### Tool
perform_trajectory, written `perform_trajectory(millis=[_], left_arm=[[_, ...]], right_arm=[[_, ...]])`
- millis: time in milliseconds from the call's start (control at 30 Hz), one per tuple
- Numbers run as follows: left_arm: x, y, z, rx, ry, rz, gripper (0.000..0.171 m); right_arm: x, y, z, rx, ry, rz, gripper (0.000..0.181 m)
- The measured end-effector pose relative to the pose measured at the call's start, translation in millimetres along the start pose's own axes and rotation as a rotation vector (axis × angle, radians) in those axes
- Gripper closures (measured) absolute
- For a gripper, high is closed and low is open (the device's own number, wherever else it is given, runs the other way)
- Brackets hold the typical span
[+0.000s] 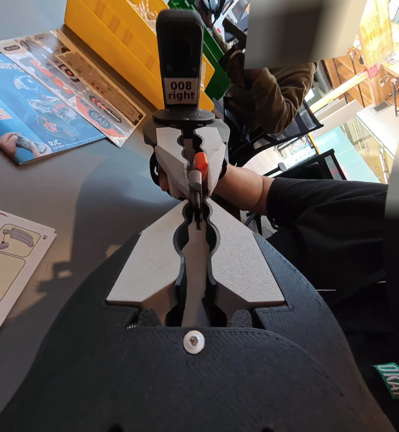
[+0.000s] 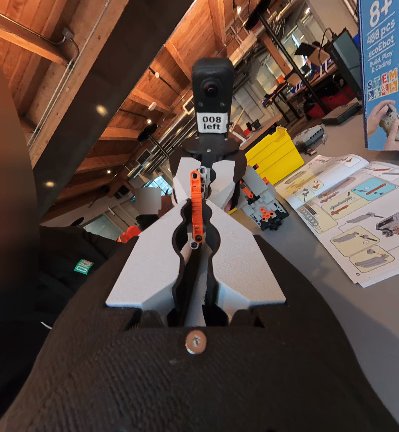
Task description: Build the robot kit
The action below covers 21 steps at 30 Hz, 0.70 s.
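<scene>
My two grippers meet tip to tip above a grey table (image 1: 76, 187). My left gripper (image 1: 197, 205) is shut on a small building-brick assembly: an orange toothed beam (image 2: 196, 205) pinned to a thin grey beam (image 2: 194, 244), seen edge-on in the left wrist view with a grey connector (image 1: 195, 178) and a black pin (image 1: 198, 222). My right gripper (image 2: 197, 202) is shut on the same assembly from the opposite side; it also shows in the left wrist view (image 1: 195, 192). The left gripper (image 2: 204, 196) faces it in the right wrist view. A hand (image 1: 240, 184) holds the right gripper.
A yellow bin (image 1: 123, 35) and a green bin (image 1: 214, 60) stand at the back. A blue booklet (image 1: 25, 112), a sticker sheet (image 1: 76, 81) and an open instruction booklet (image 2: 357, 210) lie on the table. A partly built grey model (image 2: 264, 201) and a blue box (image 2: 385, 70) stand near. Less than 4 cm separates the two grippers' tips. Both grippers' tips are roughly 20 cm from the partly built grey model (image 2: 264, 201).
</scene>
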State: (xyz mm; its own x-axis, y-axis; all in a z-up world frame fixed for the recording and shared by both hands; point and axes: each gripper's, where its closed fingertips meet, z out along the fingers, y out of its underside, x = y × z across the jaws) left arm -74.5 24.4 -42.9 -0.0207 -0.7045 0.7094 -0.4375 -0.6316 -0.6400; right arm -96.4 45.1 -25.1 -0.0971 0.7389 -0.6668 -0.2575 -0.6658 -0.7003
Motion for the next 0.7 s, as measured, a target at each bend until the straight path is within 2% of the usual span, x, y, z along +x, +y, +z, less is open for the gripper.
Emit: perform_trajectory(millis=[133, 233, 333, 500, 700], left_arm=[[-9, 14, 2, -0.083, -0.058, -0.002, 0.167], [-12, 21, 2, -0.121, -0.076, -0.012, 0.166], [-13, 19, 2, -0.107, -0.070, -0.017, 0.166], [-15, 24, 6, -0.145, -0.088, 0.005, 0.166], [-5, 38, 8, -0.220, -0.027, -0.004, 0.166]], right_arm=[[7, 13, 0, -0.096, 0.030, 0.017, 0.170], [9, 20, 0, -0.141, 0.044, 0.027, 0.175], [11, 17, -1, -0.132, 0.067, 0.011, 0.176], [14, 19, 1, -0.084, 0.010, 0.133, 0.176], [5, 29, 9, -0.141, -0.022, 0.084, 0.175]])
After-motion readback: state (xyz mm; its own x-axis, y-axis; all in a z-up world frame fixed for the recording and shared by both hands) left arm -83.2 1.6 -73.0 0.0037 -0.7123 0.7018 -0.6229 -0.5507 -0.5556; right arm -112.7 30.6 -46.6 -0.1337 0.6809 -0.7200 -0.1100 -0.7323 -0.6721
